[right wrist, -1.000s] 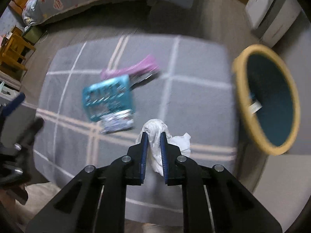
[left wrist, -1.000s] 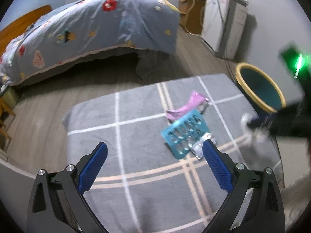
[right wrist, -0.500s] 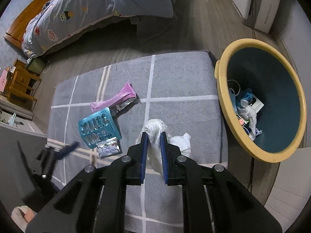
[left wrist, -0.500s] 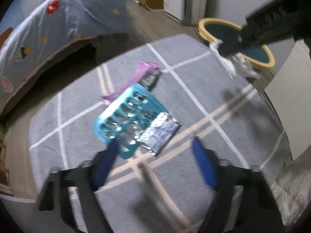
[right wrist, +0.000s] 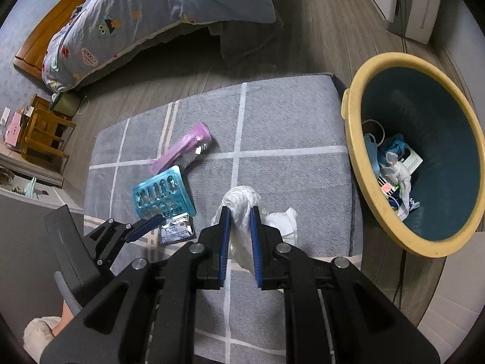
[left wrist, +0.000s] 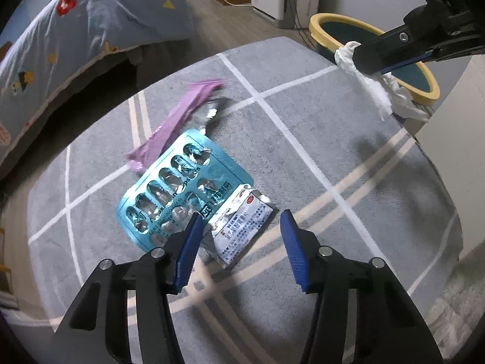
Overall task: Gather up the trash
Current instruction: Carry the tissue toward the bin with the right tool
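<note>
My left gripper point(left wrist: 239, 224) is open, low over the grey checked cloth point(left wrist: 318, 139), its fingers either side of a silver sachet point(left wrist: 242, 226). A teal blister pack point(left wrist: 178, 194) lies just beyond, partly under the sachet, with a purple wrapper point(left wrist: 178, 112) behind it. My right gripper point(right wrist: 241, 221) is shut on a crumpled white tissue point(right wrist: 242, 200), held above the cloth's right part, left of the yellow-rimmed teal bin point(right wrist: 351, 139). The bin holds several scraps. The same sachet point(right wrist: 175, 230), blister pack point(right wrist: 160, 191) and wrapper point(right wrist: 185, 148) show in the right wrist view.
A bed with a blue patterned duvet point(right wrist: 145, 21) stands beyond the cloth-covered table. A white appliance point(right wrist: 406, 3) stands at the far right. Wooden furniture point(right wrist: 42, 130) is at the left. A pale cabinet side point(left wrist: 454, 127) rises beside the bin.
My left gripper has dropped down and forward to straddle the sachet, jaws narrower. My right gripper has lifted with the tissue and drawn toward the bin.
</note>
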`<action>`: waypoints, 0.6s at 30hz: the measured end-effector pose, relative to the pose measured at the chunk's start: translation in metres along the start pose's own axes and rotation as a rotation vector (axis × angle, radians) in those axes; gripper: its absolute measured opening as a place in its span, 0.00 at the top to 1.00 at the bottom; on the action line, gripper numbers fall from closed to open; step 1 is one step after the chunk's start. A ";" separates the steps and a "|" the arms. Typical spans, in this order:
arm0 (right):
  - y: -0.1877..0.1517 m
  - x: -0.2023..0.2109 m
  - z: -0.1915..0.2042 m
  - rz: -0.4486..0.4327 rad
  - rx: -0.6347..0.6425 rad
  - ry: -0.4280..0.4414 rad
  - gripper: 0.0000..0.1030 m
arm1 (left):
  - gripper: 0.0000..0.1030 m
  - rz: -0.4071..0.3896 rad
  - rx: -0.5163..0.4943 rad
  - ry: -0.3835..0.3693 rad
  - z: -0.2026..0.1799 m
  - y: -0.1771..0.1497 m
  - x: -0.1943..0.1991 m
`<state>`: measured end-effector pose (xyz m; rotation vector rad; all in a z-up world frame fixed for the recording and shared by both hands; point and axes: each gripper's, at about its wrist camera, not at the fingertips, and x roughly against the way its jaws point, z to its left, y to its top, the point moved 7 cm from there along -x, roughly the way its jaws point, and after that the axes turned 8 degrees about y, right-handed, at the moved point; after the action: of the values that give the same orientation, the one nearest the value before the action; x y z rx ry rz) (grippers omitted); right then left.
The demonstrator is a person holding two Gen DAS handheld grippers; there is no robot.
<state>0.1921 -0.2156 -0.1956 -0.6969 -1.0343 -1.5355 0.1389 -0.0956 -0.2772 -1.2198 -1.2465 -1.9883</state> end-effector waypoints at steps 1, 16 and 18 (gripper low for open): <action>0.000 0.000 0.000 0.001 -0.001 0.002 0.87 | 0.47 0.000 -0.003 0.005 0.000 0.000 0.000; 0.004 0.004 0.001 -0.018 0.002 0.014 0.87 | 0.97 -0.012 0.061 -0.099 -0.001 0.006 0.019; 0.005 0.005 0.002 -0.018 0.001 0.017 0.87 | 0.97 -0.008 0.042 -0.079 -0.005 0.006 0.019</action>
<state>0.1955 -0.2159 -0.1897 -0.6746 -1.0315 -1.5542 0.1320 -0.1016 -0.2589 -1.2867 -1.3262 -1.9264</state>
